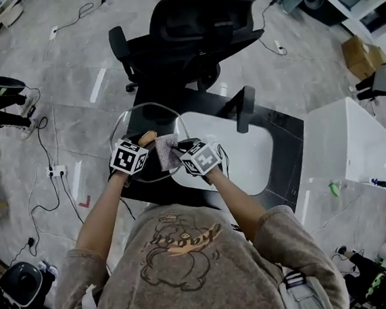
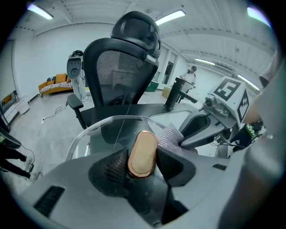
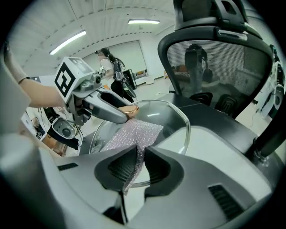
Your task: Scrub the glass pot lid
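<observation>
A round glass pot lid [image 1: 136, 132] is held up in the air in front of the person, over the table's near left edge. My left gripper [image 1: 140, 151] is shut on the lid's copper-coloured knob [image 2: 143, 153], with the lid's glass [image 2: 107, 127] spreading beyond the jaws. A silvery mesh scrub cloth [image 1: 167, 151] is pinched in my right gripper [image 1: 183, 155], which is shut on it. The cloth [image 3: 132, 136] lies flat against the lid's glass [image 3: 172, 116], just beside the knob [image 3: 127, 108]. The two grippers are close together, nearly touching.
A dark table [image 1: 287, 148] with a white mat [image 1: 254, 155] lies below and to the right. A black mesh office chair [image 1: 188, 35] stands behind it. A white box [image 1: 345, 142] sits at right. Cables [image 1: 41, 131] run over the floor at left.
</observation>
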